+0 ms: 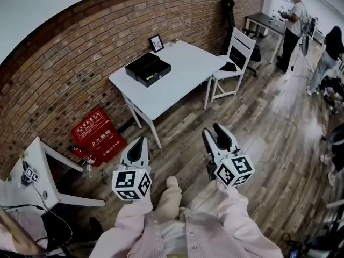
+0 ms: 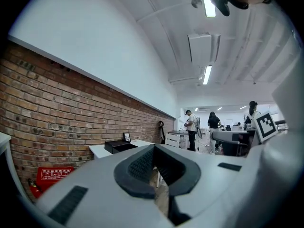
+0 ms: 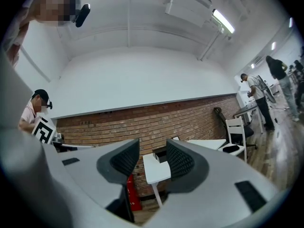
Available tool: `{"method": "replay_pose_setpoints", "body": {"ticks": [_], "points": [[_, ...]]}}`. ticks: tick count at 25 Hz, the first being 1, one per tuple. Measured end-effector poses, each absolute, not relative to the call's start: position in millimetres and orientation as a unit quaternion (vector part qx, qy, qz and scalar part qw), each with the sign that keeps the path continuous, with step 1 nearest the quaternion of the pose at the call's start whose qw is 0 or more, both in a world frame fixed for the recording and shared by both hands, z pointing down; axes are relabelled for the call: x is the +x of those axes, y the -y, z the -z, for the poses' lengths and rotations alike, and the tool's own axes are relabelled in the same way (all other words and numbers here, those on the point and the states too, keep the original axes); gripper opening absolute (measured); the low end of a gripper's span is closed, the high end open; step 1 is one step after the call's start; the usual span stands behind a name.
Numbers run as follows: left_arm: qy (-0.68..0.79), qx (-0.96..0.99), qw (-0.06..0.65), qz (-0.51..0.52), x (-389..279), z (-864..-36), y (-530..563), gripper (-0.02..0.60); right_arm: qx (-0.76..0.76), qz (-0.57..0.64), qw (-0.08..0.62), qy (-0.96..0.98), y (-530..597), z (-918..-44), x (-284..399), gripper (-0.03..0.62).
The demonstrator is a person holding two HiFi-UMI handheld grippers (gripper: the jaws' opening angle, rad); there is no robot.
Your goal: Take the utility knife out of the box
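Head view: box (image 1: pixel 148 69) well beyond closed left fingers (image 1: pixel 137 148) and parted, empty right fingers (image 1: pixel 222 135).

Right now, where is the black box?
The black box sits left of centre in the head view, on the white table at its end by the brick wall, beside a small picture frame.

Left gripper (image 1: pixel 138 142): pale grey moulded shell that tapers toward the tip; black ribbed pads line the jaws.
Right gripper (image 1: pixel 215 131): the same grey shell and black ribbed pads.
Shell insets (image 3: pixel 251 196): dark rectangular patches set into the upper face of the shell.
Marker cubes (image 1: pixel 131 183): one white cube behind each gripper, with black square-patterned markers on its faces.
Sleeves (image 1: pixel 127 227): long, pale pink, finely striped.
Trouser leg (image 1: pixel 167 203): light beige cloth.
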State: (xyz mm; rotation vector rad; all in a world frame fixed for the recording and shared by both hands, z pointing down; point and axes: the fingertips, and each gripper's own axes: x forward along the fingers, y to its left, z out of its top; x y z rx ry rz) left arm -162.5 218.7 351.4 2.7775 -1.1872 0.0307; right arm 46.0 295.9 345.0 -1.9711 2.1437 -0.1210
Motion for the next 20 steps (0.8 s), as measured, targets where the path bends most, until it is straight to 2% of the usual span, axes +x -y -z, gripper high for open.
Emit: {"method": "replay_pose_setpoints", "body": {"ticks": [20], "points": [[0.421,0.902,0.093,-0.025,-139,-383,-59,-0.008,-0.661,0.074,0.100,-0.740,-126,-369,79,0.173]]}}
